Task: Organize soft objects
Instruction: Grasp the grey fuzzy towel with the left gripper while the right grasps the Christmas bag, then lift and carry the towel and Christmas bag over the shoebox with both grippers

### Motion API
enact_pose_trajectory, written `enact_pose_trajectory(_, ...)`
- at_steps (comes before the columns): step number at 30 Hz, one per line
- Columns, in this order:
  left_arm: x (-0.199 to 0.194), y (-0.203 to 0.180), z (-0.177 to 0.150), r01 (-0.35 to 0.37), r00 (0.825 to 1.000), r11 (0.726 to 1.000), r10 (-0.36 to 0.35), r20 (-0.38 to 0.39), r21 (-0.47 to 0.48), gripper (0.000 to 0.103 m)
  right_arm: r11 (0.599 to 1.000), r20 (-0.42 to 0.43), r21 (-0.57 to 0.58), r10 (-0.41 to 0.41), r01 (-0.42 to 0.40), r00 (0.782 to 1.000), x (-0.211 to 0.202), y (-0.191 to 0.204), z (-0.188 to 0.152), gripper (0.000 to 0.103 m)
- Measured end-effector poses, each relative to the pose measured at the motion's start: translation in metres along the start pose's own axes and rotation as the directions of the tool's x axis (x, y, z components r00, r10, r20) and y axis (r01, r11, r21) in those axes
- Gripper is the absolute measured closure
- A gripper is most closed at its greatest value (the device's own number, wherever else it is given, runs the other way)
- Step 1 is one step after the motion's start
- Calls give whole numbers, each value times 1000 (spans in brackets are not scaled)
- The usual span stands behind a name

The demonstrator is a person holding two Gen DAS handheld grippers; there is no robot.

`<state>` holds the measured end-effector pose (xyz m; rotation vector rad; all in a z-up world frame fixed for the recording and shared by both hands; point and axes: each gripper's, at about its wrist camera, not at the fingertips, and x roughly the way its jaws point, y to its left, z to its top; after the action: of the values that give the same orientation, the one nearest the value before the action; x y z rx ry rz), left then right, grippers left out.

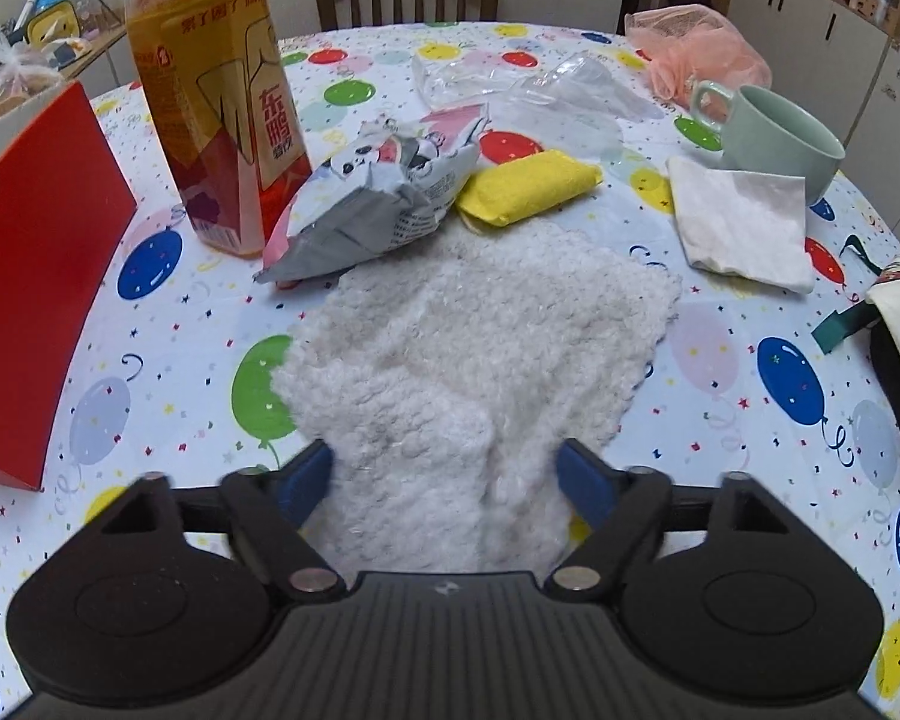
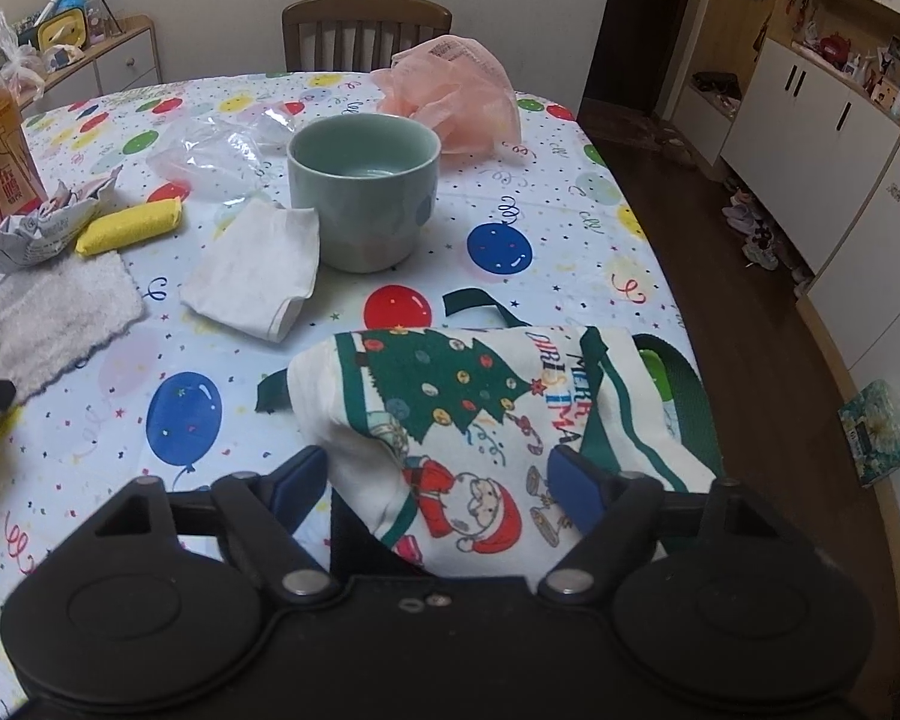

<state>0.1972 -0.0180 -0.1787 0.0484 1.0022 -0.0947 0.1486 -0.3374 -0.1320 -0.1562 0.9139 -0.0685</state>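
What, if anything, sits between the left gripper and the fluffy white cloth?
Nothing visible. The fluffy white cloth already lies between the left gripper fingers; the crumpled wrapper rests only on its far edge.

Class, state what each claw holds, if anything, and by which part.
Left claw pinches the fluffy white cloth at its near edge; right claw straddles the Christmas bag, grip unclear.
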Motion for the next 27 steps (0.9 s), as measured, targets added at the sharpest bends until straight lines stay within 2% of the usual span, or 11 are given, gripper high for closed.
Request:
enact_pose_trajectory(2, -2, -2, 1, 0, 1000, 1000, 0, 8, 7, 67, 1000, 3, 2, -10, 10, 1000, -1, 0, -1, 31)
enact_pose_trajectory(4, -4, -4, 3, 9, 1000, 1000, -10, 17, 20, 74, 1000, 7, 5, -19, 19, 1000, -2, 0, -1, 37)
enact_pose_trajectory(6, -6, -4, 6, 20, 1000, 1000, -20, 10, 19, 79, 999, 14, -6, -41, 41, 999, -5, 1, -2, 48)
enact_pose_trajectory(8, -6, -5, 8, 21, 1000, 1000, -21, 4, 14, 81, 999, 24, -17, -50, 50, 998, -8, 2, -2, 60)
enact_pose_trajectory(14, -11, -5, 8, 28, 1000, 999, -29, 9, 24, 83, 998, 64, -31, -57, 59, 996, -22, 0, -3, 83)
enact_pose_trajectory(27, -46, 8, 13, 81, 995, 996, -79, 63, -40, 85, 997, 169, 62, -64, 54, 983, -75, -32, 1, 95)
